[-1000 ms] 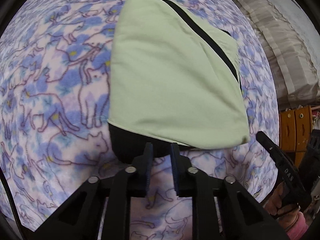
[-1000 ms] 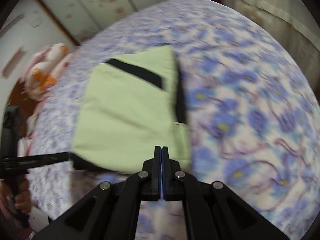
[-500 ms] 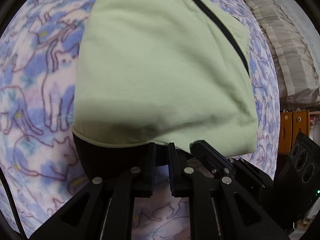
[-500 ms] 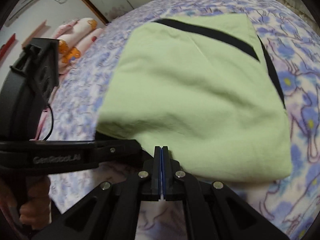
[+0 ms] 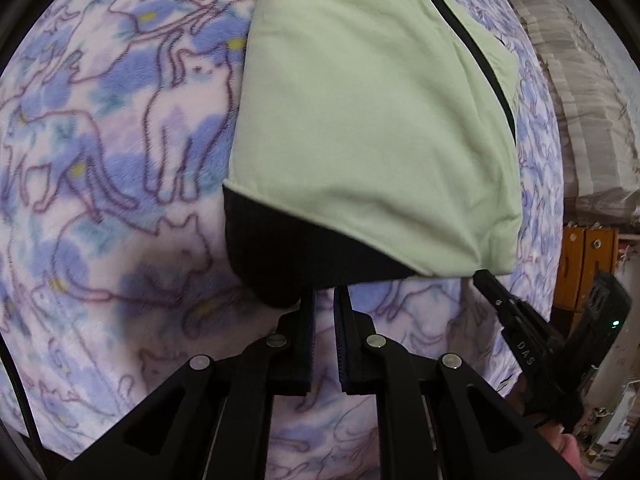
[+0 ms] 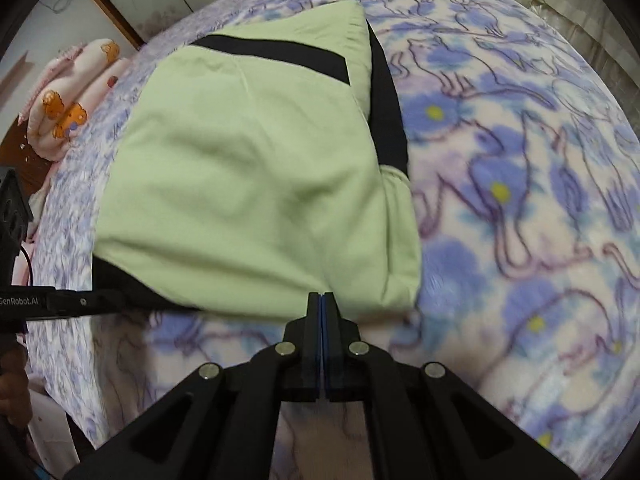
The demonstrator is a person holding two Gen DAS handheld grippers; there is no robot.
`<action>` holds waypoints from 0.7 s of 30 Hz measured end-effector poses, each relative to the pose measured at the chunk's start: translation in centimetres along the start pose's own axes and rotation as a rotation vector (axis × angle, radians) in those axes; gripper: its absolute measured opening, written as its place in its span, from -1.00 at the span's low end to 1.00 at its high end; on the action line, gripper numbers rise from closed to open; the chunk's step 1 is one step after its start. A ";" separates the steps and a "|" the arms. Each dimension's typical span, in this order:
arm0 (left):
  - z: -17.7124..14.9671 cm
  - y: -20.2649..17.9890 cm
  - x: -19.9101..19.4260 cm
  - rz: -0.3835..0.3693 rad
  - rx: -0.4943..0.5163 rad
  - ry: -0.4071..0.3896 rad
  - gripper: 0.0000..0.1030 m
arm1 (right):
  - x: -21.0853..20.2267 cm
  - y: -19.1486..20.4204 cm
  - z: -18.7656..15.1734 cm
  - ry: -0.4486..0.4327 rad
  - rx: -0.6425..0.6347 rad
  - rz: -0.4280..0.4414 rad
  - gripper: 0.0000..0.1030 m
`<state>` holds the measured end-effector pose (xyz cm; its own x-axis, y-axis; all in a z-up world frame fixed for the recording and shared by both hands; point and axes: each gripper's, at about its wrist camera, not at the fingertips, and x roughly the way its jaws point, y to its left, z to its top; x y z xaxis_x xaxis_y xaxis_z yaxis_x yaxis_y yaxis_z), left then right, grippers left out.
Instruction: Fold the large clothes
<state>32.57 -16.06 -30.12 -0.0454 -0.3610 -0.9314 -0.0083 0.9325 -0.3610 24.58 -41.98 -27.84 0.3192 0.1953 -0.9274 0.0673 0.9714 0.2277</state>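
Left wrist view first: my left gripper point(image 5: 325, 300) sits right at the near corner of the garment point(image 5: 360, 120), the green and black thing lying folded on the bed point(image 5: 100, 160). The jaws are nearly closed with a thin gap between them, and nothing is in that gap that I can see. The black underlayer bulges just beside the left pad but isn't pinched. So, empty.

Right wrist view: my right gripper point(image 6: 322, 300) is clenched completely, pads pressed flat together, tips touching or just shy of the green near edge. I can't tell if any cloth is caught in there. It looks like none.

What worries me from here:

- If the plan is another fold, both sets of jaws have to open before they go in. Pushing closed tips at that edge would just shove the bundle along the fleece blanket and ruck up the layers.
- The black layer sticks out from under the green at the left corner. Grab only the green and the black stays behind, so the fold comes out lopsided.
- The blanket is fluffy. Dig too low and I pinch blanket along with the cloth and drag it up too.
- Both grippers are close together at this edge, so they could bump.
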 end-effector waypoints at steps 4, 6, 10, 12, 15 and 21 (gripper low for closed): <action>-0.6 -2.7 -2.5 0.026 0.125 -0.084 -0.82 | -2.4 2.2 0.0 -0.057 -0.112 0.032 -1.00; -0.2 -3.6 -3.4 0.013 0.144 -0.134 -0.80 | -3.8 3.8 0.3 -0.146 -0.157 0.096 -1.00; 2.0 -4.3 -3.0 0.003 0.147 -0.207 -0.79 | -3.2 6.1 1.3 -0.207 -0.190 0.182 -1.00; 3.2 -4.3 -2.4 -0.007 0.137 -0.217 -0.79 | -1.9 7.2 2.0 -0.217 -0.198 0.198 -1.00; 5.0 -3.9 -1.5 -0.034 0.141 -0.243 -0.79 | 0.7 7.6 3.2 -0.228 -0.177 0.205 -1.00; 9.2 -4.7 -0.7 -0.055 0.162 -0.341 -0.79 | 3.8 7.7 5.6 -0.271 -0.170 0.197 -1.00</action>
<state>41.86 -20.30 -28.15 0.2857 -0.4184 -0.8622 0.1576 0.9079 -0.3883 31.62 -34.55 -27.91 0.5505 0.3595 -0.7535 -0.1706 0.9319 0.3200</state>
